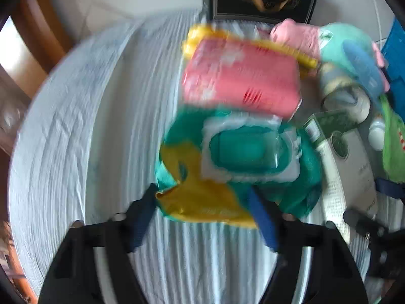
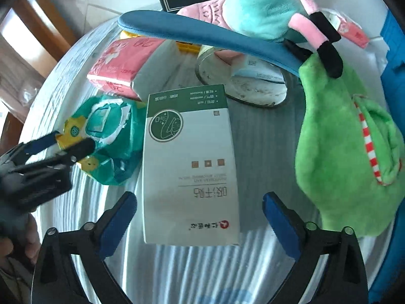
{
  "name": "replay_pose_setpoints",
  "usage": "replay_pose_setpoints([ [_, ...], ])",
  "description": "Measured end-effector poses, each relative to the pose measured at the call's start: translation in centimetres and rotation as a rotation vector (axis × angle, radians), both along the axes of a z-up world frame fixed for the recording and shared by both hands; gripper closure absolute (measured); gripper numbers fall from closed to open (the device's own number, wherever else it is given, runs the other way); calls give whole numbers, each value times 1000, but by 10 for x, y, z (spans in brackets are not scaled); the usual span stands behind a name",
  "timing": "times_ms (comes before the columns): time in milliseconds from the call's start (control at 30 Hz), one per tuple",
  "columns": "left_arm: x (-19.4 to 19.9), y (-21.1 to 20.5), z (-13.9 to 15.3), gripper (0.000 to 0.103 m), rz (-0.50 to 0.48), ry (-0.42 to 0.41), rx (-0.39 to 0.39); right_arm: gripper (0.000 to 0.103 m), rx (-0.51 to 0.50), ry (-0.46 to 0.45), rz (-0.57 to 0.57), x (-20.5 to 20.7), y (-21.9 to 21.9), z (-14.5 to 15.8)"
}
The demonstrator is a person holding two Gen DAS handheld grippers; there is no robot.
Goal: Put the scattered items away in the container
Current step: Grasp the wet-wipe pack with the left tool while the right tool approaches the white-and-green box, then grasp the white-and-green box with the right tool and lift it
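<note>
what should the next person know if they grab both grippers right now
Left hand-held gripper: jaws around the yellow corner of the teal wet-wipes pack; too blurred to confirm a firm grip.
Right hand-held gripper: open, straddling the near end of the white-and-green box, not pressing.
Pink tissue pack, green plush and teal plush lie scattered on the table.
Blue container at right edge; nothing visibly stowed. All remains.

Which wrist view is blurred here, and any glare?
Left wrist view: motion-smeared throughout, teal wipes pack and pink tissue pack soft. Right wrist view: mostly sharp, print on the white-green box legible; bright sheen on the ribbed tabletop near the bottom.
</note>
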State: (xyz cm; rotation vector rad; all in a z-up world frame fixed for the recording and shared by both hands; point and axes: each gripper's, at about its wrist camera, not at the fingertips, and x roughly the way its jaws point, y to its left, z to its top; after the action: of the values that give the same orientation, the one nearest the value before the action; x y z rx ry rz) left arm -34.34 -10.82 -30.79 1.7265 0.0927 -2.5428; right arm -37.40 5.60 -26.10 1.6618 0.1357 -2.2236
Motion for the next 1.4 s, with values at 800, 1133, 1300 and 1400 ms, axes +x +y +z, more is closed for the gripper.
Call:
replay_pose_setpoints([
  [800, 27, 6, 29, 30, 135, -32, 218, 28, 39, 81, 7, -5, -2, 25],
  [1133, 0, 36, 9, 18, 126, -54, 93, 21, 21, 33, 51, 0, 6, 13],
  [1300, 16, 15, 12, 18, 56, -29, 19, 9, 33, 51, 123, 10, -13, 4],
  [1400, 25, 3, 14, 18, -5, -15, -39, 9, 32, 29, 150, 15, -22, -2],
])
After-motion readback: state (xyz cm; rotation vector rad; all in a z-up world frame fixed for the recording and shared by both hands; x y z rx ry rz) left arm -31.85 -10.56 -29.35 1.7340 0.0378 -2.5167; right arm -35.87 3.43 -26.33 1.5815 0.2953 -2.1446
